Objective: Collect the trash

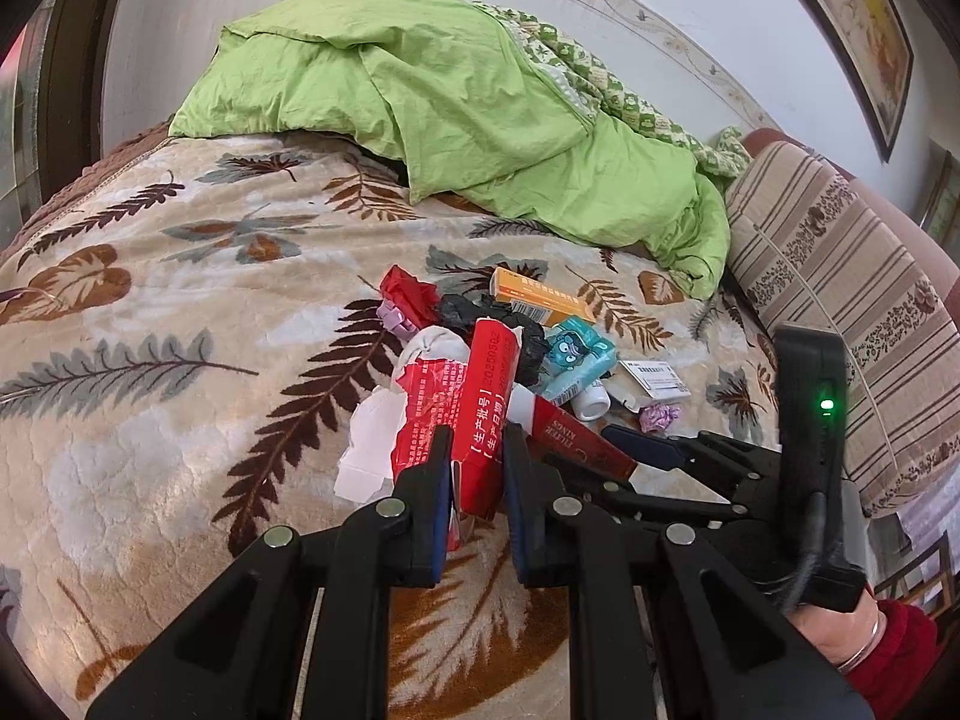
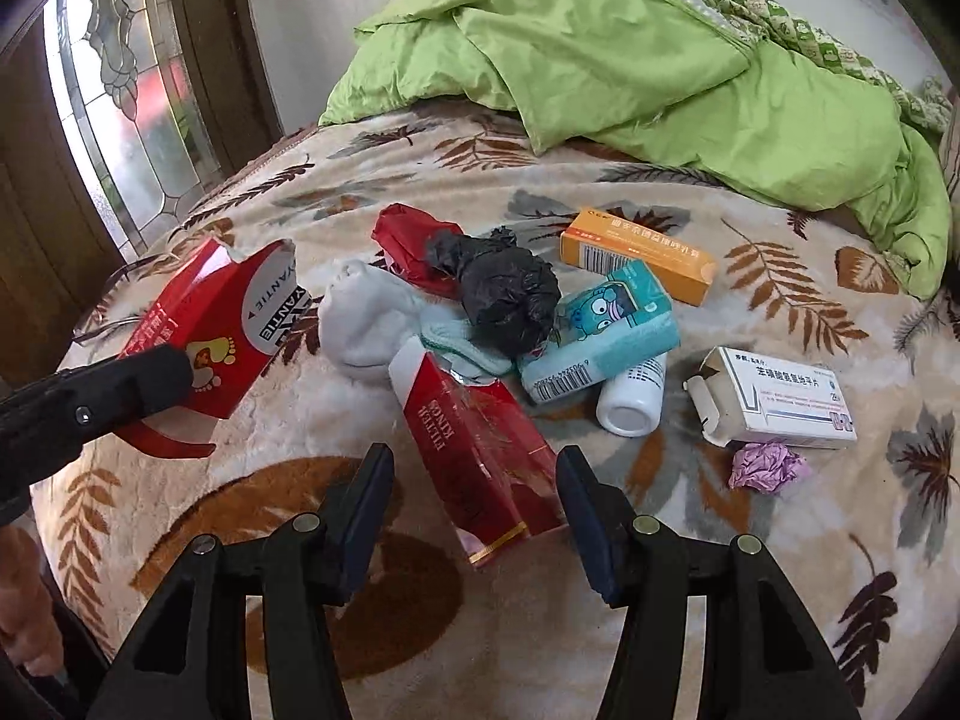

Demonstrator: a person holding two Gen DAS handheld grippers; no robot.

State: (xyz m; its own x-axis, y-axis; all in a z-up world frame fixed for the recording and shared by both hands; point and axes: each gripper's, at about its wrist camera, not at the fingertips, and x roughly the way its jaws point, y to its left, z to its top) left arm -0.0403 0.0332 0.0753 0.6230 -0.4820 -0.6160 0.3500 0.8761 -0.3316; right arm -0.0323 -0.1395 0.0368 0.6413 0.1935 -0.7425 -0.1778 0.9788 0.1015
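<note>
Gripping the torn red box [image 1: 483, 414] tight w/ our left tool [image 1: 477, 450]; our right tool [image 2: 474, 474], half open, straddles a red cigarette pack [image 2: 480, 456] on the bed [image 2: 780, 570], not pinched.

a torn red carton [image 2: 204, 330] with a foot picture and a grey-white panel hangs lifted off the bed, pinched at its lower edge. a crushed red cigarette pack [image 2: 480, 456] lies flat on the leaf-patterned blanket, its torn white end pointing toward the pile. behind it sit a white sock [image 2: 360, 324], a crumpled red wrapper [image 2: 402, 240] and a knotted black bag [image 2: 504, 294], all touching. an orange box [image 2: 636, 255] lies beyond a teal cartoon box [image 2: 600, 330], which rests on a white bottle [image 2: 633, 402] lying on its side. an opened white medicine box [image 2: 774, 399] lies apart, a purple paper wad [image 2: 765, 465] just beside it.
</note>
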